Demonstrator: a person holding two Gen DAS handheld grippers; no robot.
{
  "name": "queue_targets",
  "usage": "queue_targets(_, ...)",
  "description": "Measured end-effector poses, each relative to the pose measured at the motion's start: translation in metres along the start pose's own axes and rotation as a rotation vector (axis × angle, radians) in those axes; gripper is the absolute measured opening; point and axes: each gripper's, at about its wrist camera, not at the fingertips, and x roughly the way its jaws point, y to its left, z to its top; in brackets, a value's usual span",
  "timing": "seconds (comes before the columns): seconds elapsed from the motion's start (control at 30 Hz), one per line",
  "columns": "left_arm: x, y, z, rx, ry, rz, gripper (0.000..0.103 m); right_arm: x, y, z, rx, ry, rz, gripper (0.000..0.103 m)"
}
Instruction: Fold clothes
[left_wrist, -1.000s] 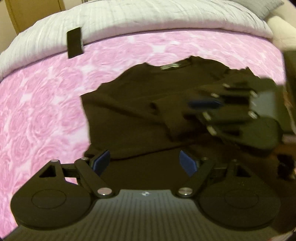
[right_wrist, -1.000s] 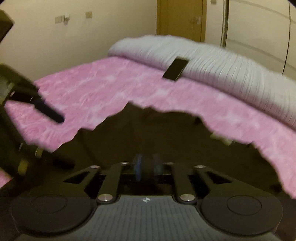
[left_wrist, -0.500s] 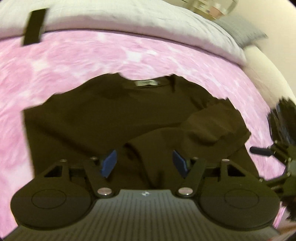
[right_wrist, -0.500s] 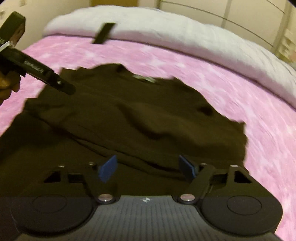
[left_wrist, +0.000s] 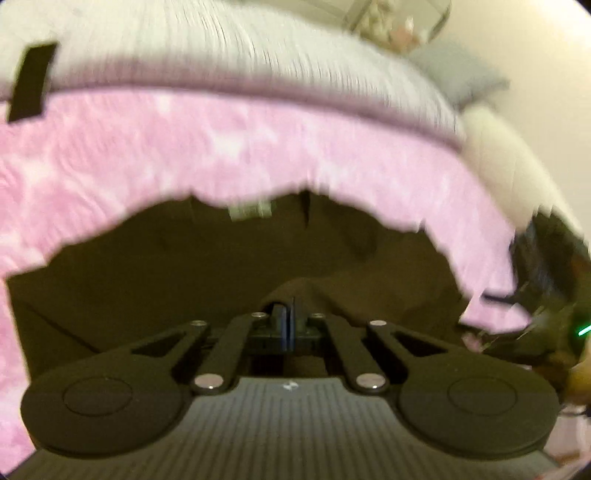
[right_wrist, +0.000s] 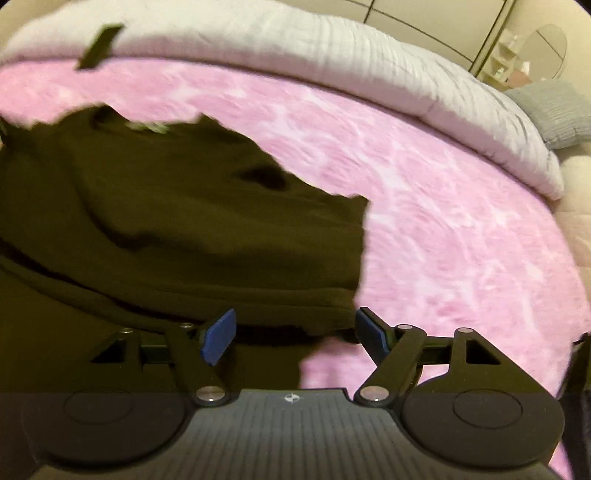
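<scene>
Pink bedspread (right_wrist: 443, 221), dark sweater (right_wrist: 184, 229) spread flat, left claw (left_wrist: 288, 325) tilted down, pinched on its fabric, right claw (right_wrist: 295, 332) wide over hem

left gripper (left_wrist: 287, 325) — fingers closed on dark sweater (left_wrist: 184, 273) fold | pink blanket (left_wrist: 221, 155) beneath | view blurred

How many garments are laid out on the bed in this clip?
1. A single dark sweater lies on the pink blanket, collar label toward the grey quilt. Anything beneath it or outside both views can't be ruled out.
</scene>
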Motion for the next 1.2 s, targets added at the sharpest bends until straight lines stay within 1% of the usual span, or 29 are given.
queue_targets(0.07,-0.011,0.006,0.006,-0.007,-0.019,0.028,0.0,0.011,-0.008,-0.001,-0.02,0.01,-0.008,0.074)
queue_targets(0.13,-0.016,0.016,0.009,-0.006,-0.013,0.069,0.0,0.024,-0.011,-0.002,-0.069,0.019,0.018,0.074)
queue_targets(0.2,-0.015,0.027,0.009,-0.013,0.01,0.108,0.0,0.026,-0.009,-0.004,-0.156,-0.004,0.055,0.074)
queue_targets(0.27,-0.014,0.033,0.007,-0.022,0.038,0.113,0.0,0.025,-0.004,-0.007,-0.273,-0.029,0.099,0.074)
queue_targets(0.3,-0.014,0.035,0.005,-0.019,0.056,0.115,0.0,0.024,-0.002,-0.009,-0.327,-0.043,0.104,0.071)
queue_targets(0.33,-0.014,0.036,0.003,-0.015,0.073,0.12,0.0,0.023,0.0,-0.011,-0.381,-0.058,0.108,0.068)
queue_targets(0.37,-0.014,0.036,0.0,-0.009,0.089,0.129,0.0,0.023,0.0,-0.012,-0.41,-0.063,0.113,0.064)
queue_targets(0.4,-0.013,0.037,-0.002,-0.007,0.1,0.14,0.0,0.023,0.0,-0.013,-0.424,-0.065,0.114,0.052)
queue_targets(0.43,-0.013,0.038,-0.003,-0.014,0.106,0.145,0.0,0.022,-0.001,-0.014,-0.427,-0.063,0.112,0.036)
queue_targets(0.47,-0.014,0.038,-0.003,-0.021,0.105,0.145,0.0,0.021,-0.003,-0.015,-0.424,-0.062,0.098,0.027)
queue_targets(0.5,-0.016,0.036,-0.002,-0.026,0.096,0.14,0.0,0.02,-0.005,-0.016,-0.416,-0.063,0.085,0.02)
queue_targets(0.53,-0.018,0.033,0.001,-0.03,0.087,0.134,0.0,0.019,-0.008,-0.017,-0.402,-0.059,0.077,0.02)
queue_targets(0.67,-0.036,0.011,0.024,-0.019,-0.001,0.083,0.0,0.02,-0.022,-0.022,-0.303,-0.032,0.012,0.02)
queue_targets(0.7,-0.041,0.007,0.029,-0.019,-0.021,0.073,0.0,0.02,-0.025,-0.023,-0.28,-0.025,0.001,0.02)
queue_targets(0.73,-0.045,0.004,0.034,-0.021,-0.034,0.068,0.0,0.018,-0.028,-0.024,-0.251,-0.025,0.009,0.02)
queue_targets(0.83,-0.057,0.002,0.039,-0.021,-0.048,0.073,0.0,0.012,-0.029,-0.028,-0.255,-0.022,0.016,0.02)
queue_targets(0.9,-0.056,0.011,0.033,-0.025,-0.024,0.105,0.0,0.011,-0.028,-0.03,-0.257,-0.018,0.004,0.019)
queue_targets(0.93,-0.054,0.017,0.028,-0.033,-0.008,0.123,0.0,0.011,-0.028,-0.03,-0.255,-0.016,-0.007,0.028)
queue_targets(0.97,-0.051,0.024,0.022,-0.039,0.013,0.141,0.0,0.011,-0.028,-0.031,-0.252,-0.014,-0.018,0.039)
queue_targets(1.0,-0.045,0.03,0.015,-0.043,0.04,0.154,0.0,0.01,-0.028,-0.032,-0.249,-0.013,-0.03,0.057)
queue_targets(1.03,-0.04,0.036,0.009,-0.046,0.069,0.165,0.0,0.009,-0.028,-0.031,-0.25,-0.025,-0.029,0.059)
queue_targets(1.07,-0.036,0.041,0.004,-0.051,0.087,0.168,0.0,0.009,-0.028,-0.031,-0.25,-0.037,-0.027,0.057)
queue_targets(1.1,-0.032,0.045,0.0,-0.053,0.099,0.173,0.0,0.008,-0.028,-0.031,-0.259,-0.038,-0.02,0.046)
queue_targets(1.13,-0.03,0.045,-0.004,-0.055,0.105,0.172,0.0,0.007,-0.027,-0.03,-0.264,-0.036,-0.013,0.022)
queue_targets(1.17,-0.029,0.045,-0.006,-0.058,0.103,0.166,0.0,0.007,-0.027,-0.03,-0.269,-0.035,-0.007,0.018)
queue_targets(1.2,-0.03,0.042,-0.006,-0.055,0.096,0.158,0.0,0.006,-0.027,-0.03,-0.268,-0.035,-0.005,0.019)
